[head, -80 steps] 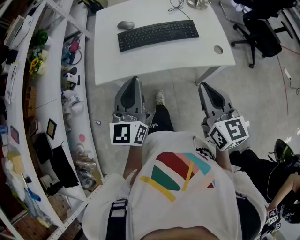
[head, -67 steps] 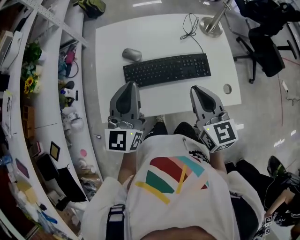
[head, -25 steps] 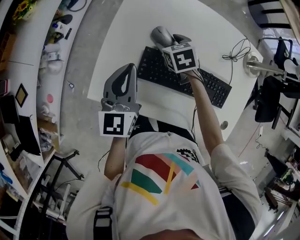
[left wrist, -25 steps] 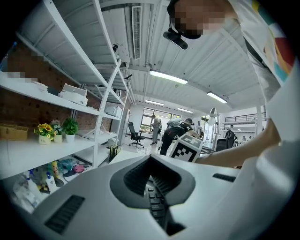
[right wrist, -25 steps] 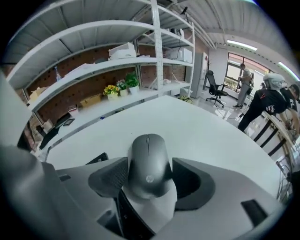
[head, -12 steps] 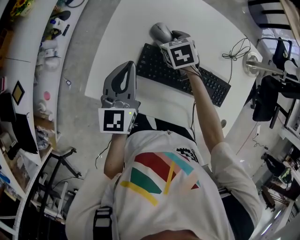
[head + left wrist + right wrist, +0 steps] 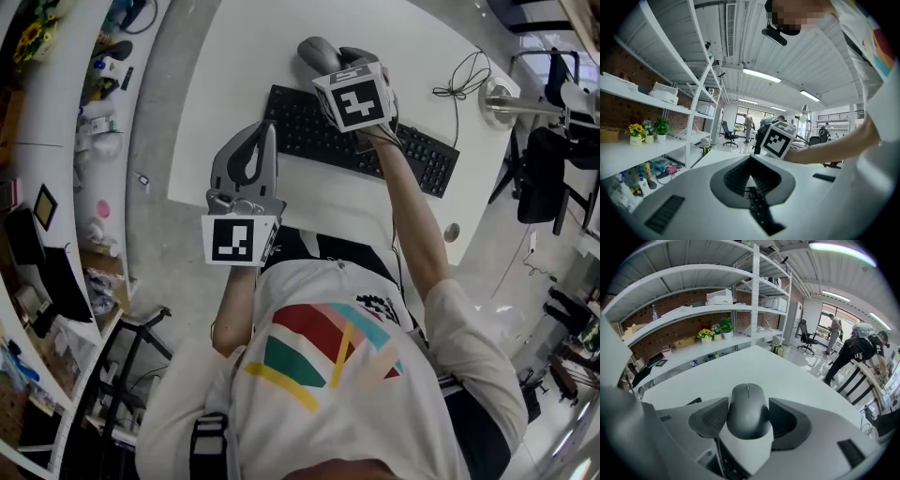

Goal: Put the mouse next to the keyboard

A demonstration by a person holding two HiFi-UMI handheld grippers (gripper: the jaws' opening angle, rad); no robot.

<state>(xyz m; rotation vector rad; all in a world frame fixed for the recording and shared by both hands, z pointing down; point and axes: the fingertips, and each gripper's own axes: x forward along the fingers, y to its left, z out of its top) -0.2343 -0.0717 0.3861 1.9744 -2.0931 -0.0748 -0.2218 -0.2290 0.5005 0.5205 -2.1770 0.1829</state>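
Clamping the right tool (image 7: 748,414) on both sides of the grey mouse (image 7: 315,52), low over the white table (image 7: 234,66) just beyond the keyboard (image 7: 412,155). Holding the left tool (image 7: 750,177) jaws together, empty, above the table's near edge.

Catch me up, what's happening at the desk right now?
A person works two handheld grippers. The right gripper reaches over the keyboard, its jaws closed on the grey mouse just beyond it. The left gripper, jaws shut and empty, hovers by the near edge of the white table.
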